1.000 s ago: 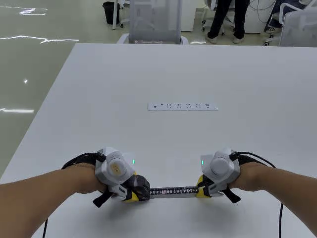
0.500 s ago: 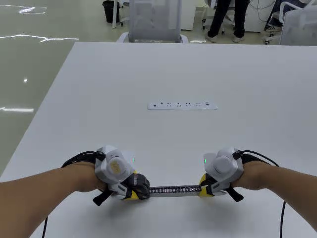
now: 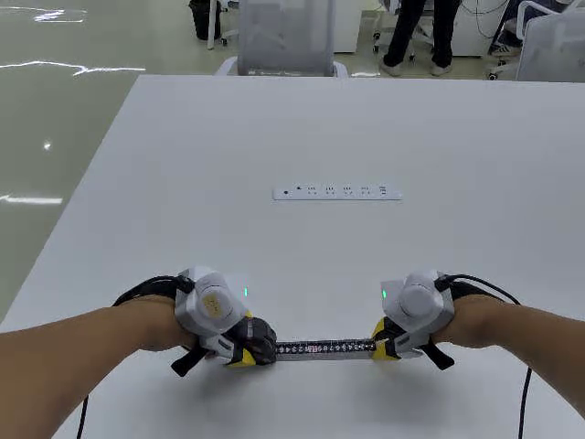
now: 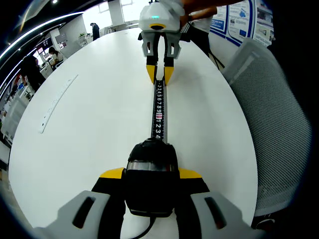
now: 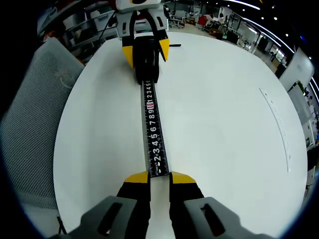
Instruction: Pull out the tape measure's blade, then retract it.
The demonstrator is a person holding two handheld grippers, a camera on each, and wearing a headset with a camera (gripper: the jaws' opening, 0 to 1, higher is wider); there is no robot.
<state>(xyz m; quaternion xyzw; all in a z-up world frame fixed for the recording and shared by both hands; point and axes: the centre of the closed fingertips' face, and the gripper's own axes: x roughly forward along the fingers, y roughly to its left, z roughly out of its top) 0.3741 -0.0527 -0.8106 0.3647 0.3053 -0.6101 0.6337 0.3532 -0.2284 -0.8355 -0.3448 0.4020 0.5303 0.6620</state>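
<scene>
Left claw (image 4: 152,174): clenched on the tape measure case (image 4: 151,181), one yellow-tipped jaw on each flank of the black housing, held low at the near edge of the bench (image 3: 320,128).

Right claw (image 5: 159,177): clenched on the free end of the blade (image 5: 153,132), with the tip pinched between its yellow jaw tips.

Blade: partly drawn out and running straight from the mouth of the case to the right claw. It was dark with pale numerals and one red mark partway along. It lay low over the bench, and whether it touched the top could not be told.

Claws to each other: facing head-on along the line of the blade and apart by the drawn-out length. In the left gripper view the right claw stood at the far end of the blade, and in the right gripper view the left claw and the case stood at the far end.

Hands: one of the person's hands behind each claw, with forearms coming in from the lower corners of the head view.

Bench: white and broad, with a white power strip (image 3: 336,193) flat near the middle, well apart from the claws.

Beyond the bench: a grey chair (image 3: 283,37) at the far edge.
</scene>
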